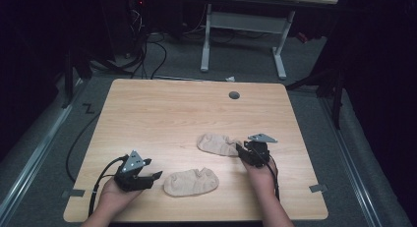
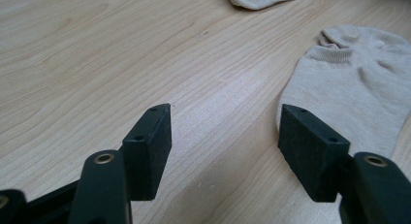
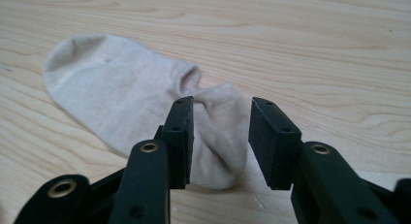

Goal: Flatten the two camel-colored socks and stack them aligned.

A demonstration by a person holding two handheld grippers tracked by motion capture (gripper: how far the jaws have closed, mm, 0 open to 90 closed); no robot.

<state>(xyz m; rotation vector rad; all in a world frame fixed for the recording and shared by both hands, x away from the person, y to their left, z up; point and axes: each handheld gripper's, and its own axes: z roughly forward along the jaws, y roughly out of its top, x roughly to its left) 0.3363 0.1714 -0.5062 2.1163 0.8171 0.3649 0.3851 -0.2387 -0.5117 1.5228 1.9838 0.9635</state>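
Two thin, floppy beige socks are lying flat on the tabletop (image 1: 147, 114). The far sock (image 3: 145, 107) is being straddled at its cuff by the half-open right tongs (image 3: 220, 136); the near sock (image 2: 358, 88) is sitting just beside the wide-open left tongs (image 2: 225, 136). Probably best pinched at the cuff.

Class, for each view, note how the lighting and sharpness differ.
High view: table lit, surroundings dark, socks soft. Left gripper view: near sock fairly sharp, jaws slightly blurred. Right gripper view: far sock evenly lit, no glare.

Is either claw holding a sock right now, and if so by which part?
Nothing is held. The right claw is open around the farther beige sock's heel end; the left claw is open, empty.
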